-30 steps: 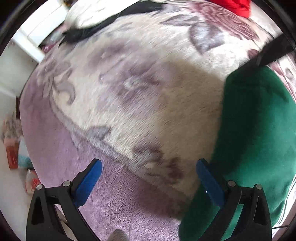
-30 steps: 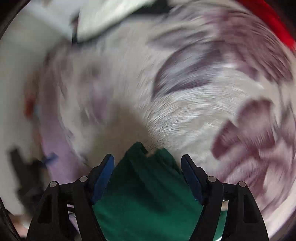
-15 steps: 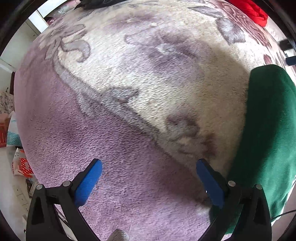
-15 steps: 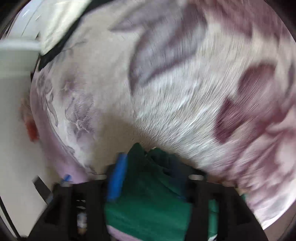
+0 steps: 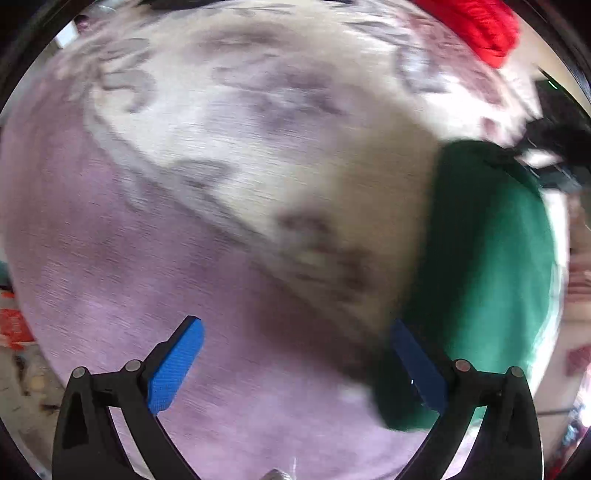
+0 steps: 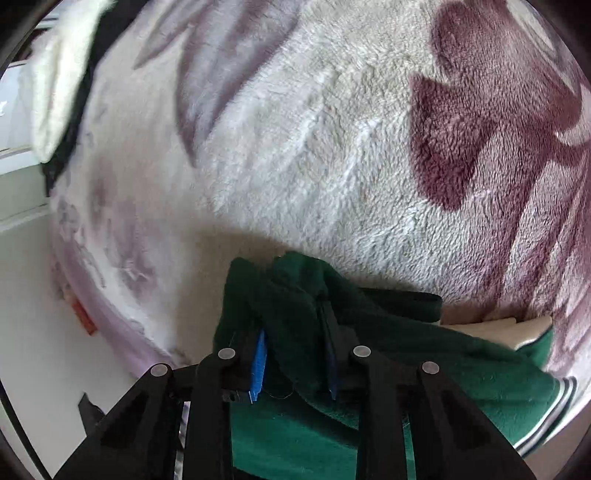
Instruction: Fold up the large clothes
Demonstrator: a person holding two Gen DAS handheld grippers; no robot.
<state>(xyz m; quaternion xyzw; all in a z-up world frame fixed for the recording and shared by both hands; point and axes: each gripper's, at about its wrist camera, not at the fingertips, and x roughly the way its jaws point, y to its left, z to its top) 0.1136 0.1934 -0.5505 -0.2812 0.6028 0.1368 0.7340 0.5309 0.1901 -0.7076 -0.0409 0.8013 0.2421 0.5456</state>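
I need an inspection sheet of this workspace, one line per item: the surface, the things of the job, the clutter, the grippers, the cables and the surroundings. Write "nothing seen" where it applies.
Surface: fleece blanket, cream with purple flower pattern and a lilac border; no bare table seen.
Job's things: green garment with a striped hem, bunched on the blanket.
Clutter: red cloth at the far edge; white and black cloth at the far left corner.
Grippers: right gripper has just been closing and is clamped on a fold of the green garment; left gripper open, nothing between its pads, beside the garment's edge.
Cables: thin dark wire at the right edge, blurred.
Surroundings: pale floor with small packages, blurred.
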